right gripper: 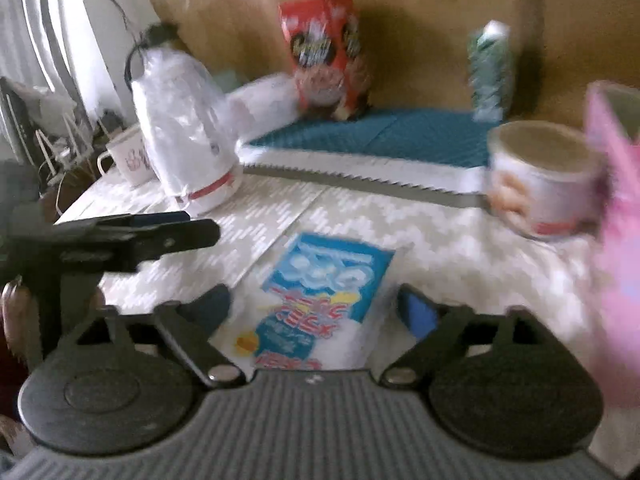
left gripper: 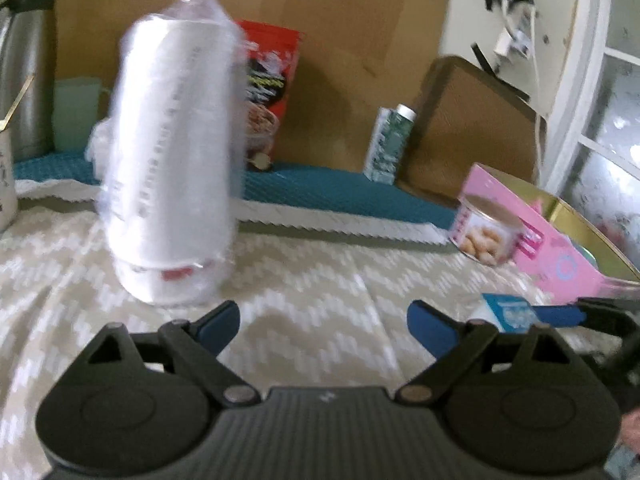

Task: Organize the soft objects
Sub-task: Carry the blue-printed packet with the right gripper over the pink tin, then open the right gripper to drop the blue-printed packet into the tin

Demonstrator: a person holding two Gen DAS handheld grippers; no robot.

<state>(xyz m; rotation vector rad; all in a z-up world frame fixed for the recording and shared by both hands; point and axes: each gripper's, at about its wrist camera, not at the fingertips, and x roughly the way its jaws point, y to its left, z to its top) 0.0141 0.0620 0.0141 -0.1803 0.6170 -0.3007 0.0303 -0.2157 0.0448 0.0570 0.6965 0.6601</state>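
Right tool (right gripper: 314,308): jaws apart, nothing clamped. The blue-and-white soft pack (right gripper: 320,300) lies flat on the surface (right gripper: 440,248), straight ahead of this tool and partly between its fingers. Long axis runs roughly along the tool's pointing line, tilted slightly right at the far end.

Left tool (left gripper: 322,320): jaws apart, empty. From it the pack (left gripper: 506,312) sits off to the right, so right hand is nearer.

Beyond the pack: one bagged stack of white cups (right gripper: 184,132), far left. One round tin (right gripper: 540,184), far right; one pink box (right gripper: 616,240) beside it. One red snack bag (right gripper: 324,52) behind. Print on the pack is blurred, probably wipes or tissues.
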